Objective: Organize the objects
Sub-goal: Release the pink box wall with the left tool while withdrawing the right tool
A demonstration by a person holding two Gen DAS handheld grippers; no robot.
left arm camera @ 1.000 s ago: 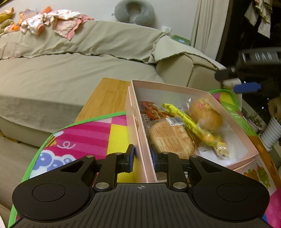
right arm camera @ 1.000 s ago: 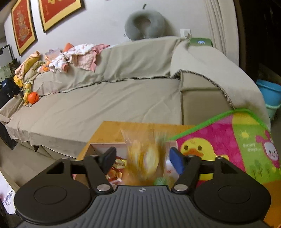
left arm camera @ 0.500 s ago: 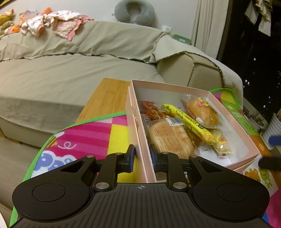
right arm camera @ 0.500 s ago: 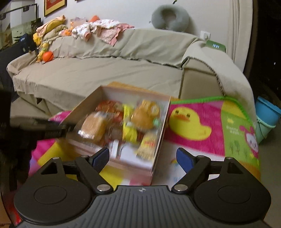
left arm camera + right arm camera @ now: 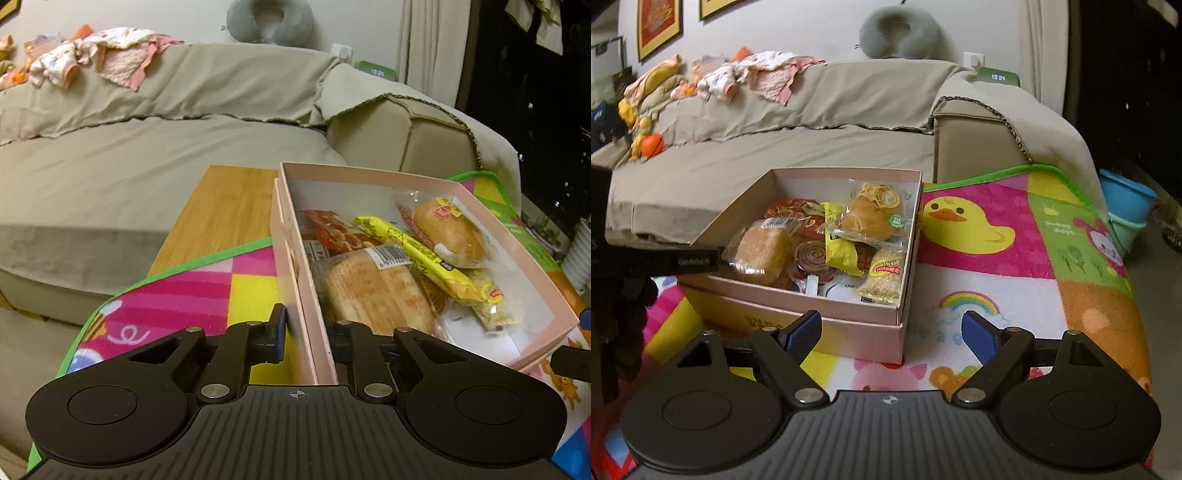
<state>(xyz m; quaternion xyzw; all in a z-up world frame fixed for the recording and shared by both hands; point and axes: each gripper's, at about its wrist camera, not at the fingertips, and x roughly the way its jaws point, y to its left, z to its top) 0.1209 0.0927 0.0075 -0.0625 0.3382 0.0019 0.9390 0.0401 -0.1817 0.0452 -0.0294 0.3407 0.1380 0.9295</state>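
Observation:
A pink cardboard box (image 5: 295,258) (image 5: 849,321) sits on a colourful play mat and holds several wrapped snacks: a round bun (image 5: 448,230) (image 5: 871,218), a flat bread pack (image 5: 376,295) (image 5: 761,251), a yellow bar (image 5: 417,254) and a red packet (image 5: 332,230). My left gripper (image 5: 304,332) straddles the box's left wall, its jaws slightly apart from it. My right gripper (image 5: 890,332) is open and empty, just in front of the box's near right corner.
The play mat (image 5: 1015,258) covers a wooden table (image 5: 221,214) in front of a beige sofa (image 5: 147,147). Clothes (image 5: 757,77) lie on the sofa back. A blue tub (image 5: 1126,199) stands on the floor at right.
The right gripper let the bun drop into the box, then pulled back and down to the box's near corner. The left gripper's jaws have loosened on the box wall.

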